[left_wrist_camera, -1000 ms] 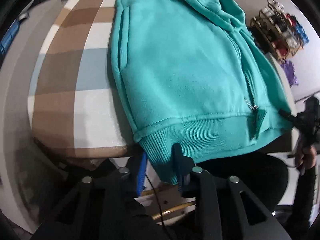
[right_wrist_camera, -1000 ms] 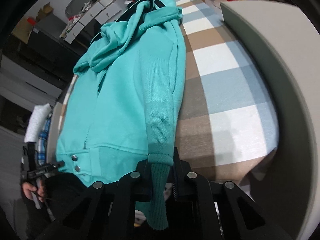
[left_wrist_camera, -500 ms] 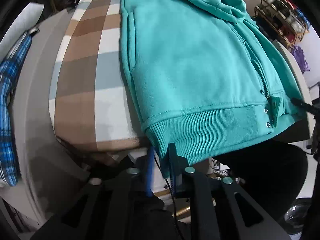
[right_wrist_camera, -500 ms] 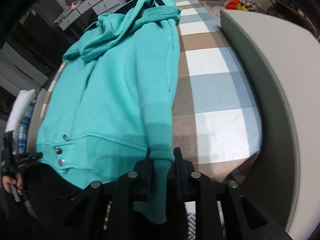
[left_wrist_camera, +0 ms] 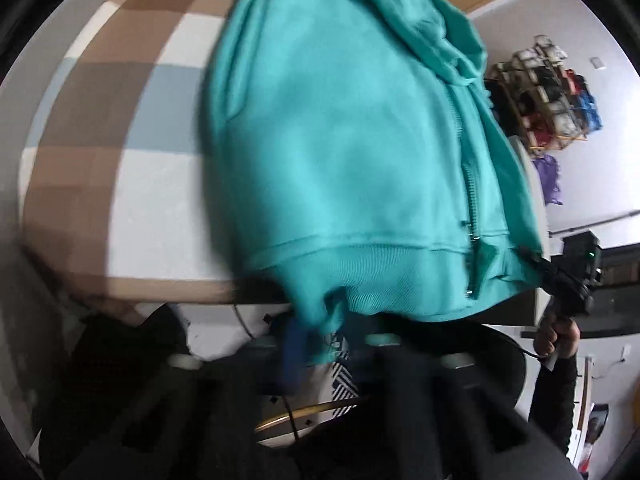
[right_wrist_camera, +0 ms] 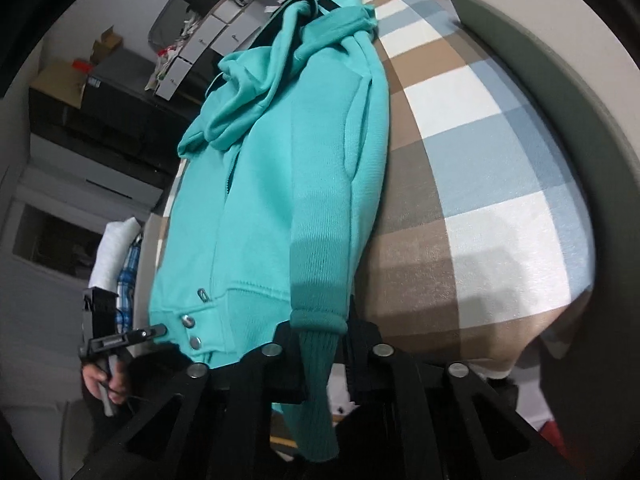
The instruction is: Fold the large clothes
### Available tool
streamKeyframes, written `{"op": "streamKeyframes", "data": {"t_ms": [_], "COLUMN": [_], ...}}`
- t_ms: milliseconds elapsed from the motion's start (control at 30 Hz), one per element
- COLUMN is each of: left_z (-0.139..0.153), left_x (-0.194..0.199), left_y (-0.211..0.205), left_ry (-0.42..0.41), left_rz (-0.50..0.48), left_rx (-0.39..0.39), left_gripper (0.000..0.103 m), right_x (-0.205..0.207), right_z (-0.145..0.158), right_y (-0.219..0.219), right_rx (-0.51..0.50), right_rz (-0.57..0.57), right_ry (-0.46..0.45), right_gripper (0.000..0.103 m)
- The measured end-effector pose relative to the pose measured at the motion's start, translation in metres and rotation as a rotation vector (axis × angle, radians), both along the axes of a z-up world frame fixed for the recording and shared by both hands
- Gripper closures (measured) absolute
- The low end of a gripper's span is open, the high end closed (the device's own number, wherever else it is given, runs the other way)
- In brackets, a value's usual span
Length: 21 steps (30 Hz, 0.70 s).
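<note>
A teal zip hoodie (left_wrist_camera: 352, 140) lies on a table covered by a brown, blue and white checked cloth (left_wrist_camera: 152, 208), with its ribbed hem hanging over the near edge. My left gripper (left_wrist_camera: 320, 340) is closing its jaws, and a bunched corner of the hem sits pinched between them. In the right wrist view the hoodie (right_wrist_camera: 272, 200) has a sleeve folded along its right side. My right gripper (right_wrist_camera: 324, 344) is closing on the ribbed sleeve cuff (right_wrist_camera: 316, 320), which hangs down between its fingers. Each gripper shows in the other's view: the right one (left_wrist_camera: 576, 280) and the left one (right_wrist_camera: 120, 336), both at the hem's corners.
The checked cloth (right_wrist_camera: 480, 220) shows bare to the right of the hoodie, bounded by a grey padded rim (right_wrist_camera: 560, 80). A blue plaid garment (right_wrist_camera: 128, 276) lies left of the table. A wooden rack (left_wrist_camera: 548, 108) and stacked boxes (right_wrist_camera: 192, 48) stand by the walls.
The left fingers have come together and the hem corner is now bunched between them; that view has rolled and blurred. The right fingers have narrowed on the cuff.
</note>
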<state>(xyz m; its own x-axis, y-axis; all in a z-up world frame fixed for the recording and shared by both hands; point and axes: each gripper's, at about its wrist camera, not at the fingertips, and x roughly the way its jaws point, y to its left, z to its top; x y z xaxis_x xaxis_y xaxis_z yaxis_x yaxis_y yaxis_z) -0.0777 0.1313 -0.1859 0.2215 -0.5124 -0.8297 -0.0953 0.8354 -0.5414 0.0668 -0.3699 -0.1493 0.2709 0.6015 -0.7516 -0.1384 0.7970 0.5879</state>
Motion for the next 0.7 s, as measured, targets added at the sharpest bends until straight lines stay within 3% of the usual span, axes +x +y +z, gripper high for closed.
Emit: {"op": "streamKeyframes", "data": {"t_ms": [200,433,567,700], "left_z": [0.009,0.024,0.043,0.073], "left_x": [-0.016,-0.048,-0.054,-0.01], "left_y": [-0.008,-0.003,-0.003,0.015], "left_ry": [-0.027,-0.075,-0.116,-0.15], "left_rz": [0.002,-0.045,-0.07,-0.064], "left_rx": [0.088,0.044,-0.021,-0.179], "left_gripper": [0.102,0.102,0.102,0.102], "right_x": [-0.015,-0.049,-0.061,-0.036], "right_z": [0.012,0.03,0.045,0.078], "right_y": [-0.007,-0.016,-0.03,-0.027], "right_rx": [-0.026,0.042,0.135,0.205], "right_rz": [-0.021,-0.008,-0.036,-0.061], "right_ry": [-0.052,-0.085,-0.084,-0.102], "right_gripper": [0.096,0.096,0.096,0.096]}}
